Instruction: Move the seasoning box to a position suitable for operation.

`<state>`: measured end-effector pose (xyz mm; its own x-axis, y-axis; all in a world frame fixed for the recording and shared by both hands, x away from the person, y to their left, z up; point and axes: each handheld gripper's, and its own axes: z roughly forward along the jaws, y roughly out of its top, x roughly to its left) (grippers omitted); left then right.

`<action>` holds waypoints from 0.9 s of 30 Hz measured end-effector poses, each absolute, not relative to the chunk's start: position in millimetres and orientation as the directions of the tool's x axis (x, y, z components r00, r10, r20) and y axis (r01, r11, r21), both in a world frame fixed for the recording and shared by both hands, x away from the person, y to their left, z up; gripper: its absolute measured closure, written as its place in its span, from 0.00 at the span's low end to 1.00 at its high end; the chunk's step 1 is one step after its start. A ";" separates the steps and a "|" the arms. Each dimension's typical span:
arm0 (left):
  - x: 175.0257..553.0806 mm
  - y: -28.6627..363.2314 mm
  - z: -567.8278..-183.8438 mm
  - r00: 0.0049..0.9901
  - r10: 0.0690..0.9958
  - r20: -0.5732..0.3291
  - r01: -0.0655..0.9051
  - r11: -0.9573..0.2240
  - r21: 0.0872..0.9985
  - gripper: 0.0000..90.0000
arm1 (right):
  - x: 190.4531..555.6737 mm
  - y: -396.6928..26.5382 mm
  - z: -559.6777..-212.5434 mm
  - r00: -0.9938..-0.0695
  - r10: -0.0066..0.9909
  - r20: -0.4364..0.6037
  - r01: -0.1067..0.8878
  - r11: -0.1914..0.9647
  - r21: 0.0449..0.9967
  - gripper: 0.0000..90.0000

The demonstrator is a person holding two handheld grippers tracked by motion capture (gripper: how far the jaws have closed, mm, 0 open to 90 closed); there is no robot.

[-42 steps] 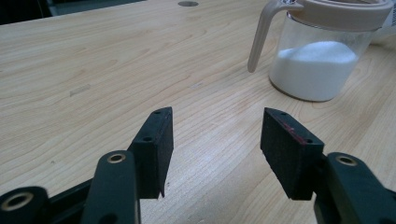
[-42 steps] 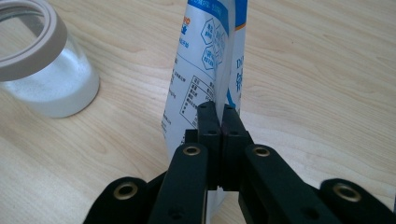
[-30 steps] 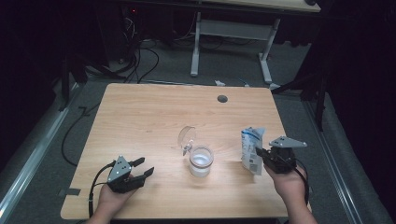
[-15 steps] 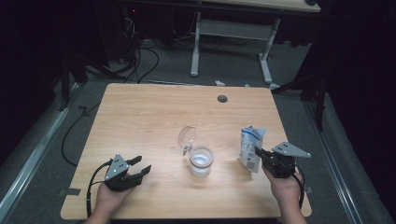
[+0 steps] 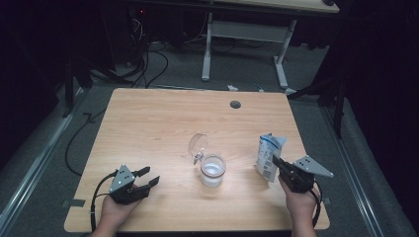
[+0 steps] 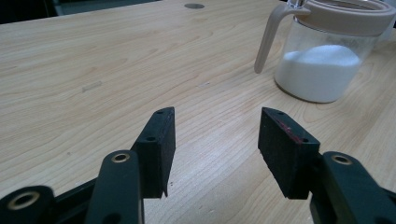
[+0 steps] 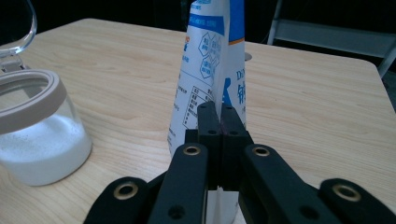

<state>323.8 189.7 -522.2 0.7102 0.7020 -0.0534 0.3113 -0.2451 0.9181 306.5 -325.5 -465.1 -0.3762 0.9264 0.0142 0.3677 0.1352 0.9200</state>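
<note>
A white and blue pouch [image 5: 267, 148] stands upright on the wooden table [image 5: 158, 118] at the right. My right gripper [image 5: 275, 161] is shut on its lower edge, and in the right gripper view the two jaws pinch the pouch [image 7: 210, 56] flat between them, right gripper [image 7: 219, 112]. Left of it at the table's middle sits a glass jar [image 5: 212, 171] of white powder with a beige rim, its clear lid [image 5: 198, 144] flipped up and back. My left gripper [image 5: 148, 176] rests near the front left, open and holding nothing, left gripper [image 6: 215, 135], with the jar [image 6: 327, 65] ahead to its right.
A round cable hole [image 5: 235, 104] lies near the table's far edge. Cables trail over the grey floor on the left, and a white desk frame [image 5: 207, 44] stands beyond the table. Bare wood stretches across the table's far and left parts.
My right hand has sunk a little toward the table's front, still gripping the pouch. The left gripper and the jar stay where they were.
</note>
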 end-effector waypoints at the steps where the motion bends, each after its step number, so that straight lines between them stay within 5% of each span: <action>1: 323.8 189.7 -522.2 0.710 0.702 -0.053 0.311 -0.245 0.918 0.52 | 306.5 -325.5 -465.1 -0.376 0.926 0.014 0.368 0.135 0.920 1.00; 27: 310.7 216.4 -520.4 0.651 0.757 -0.047 0.330 -0.227 0.916 0.51 | 325.7 -335.0 -470.6 -0.365 0.930 0.035 0.327 0.093 0.940 1.00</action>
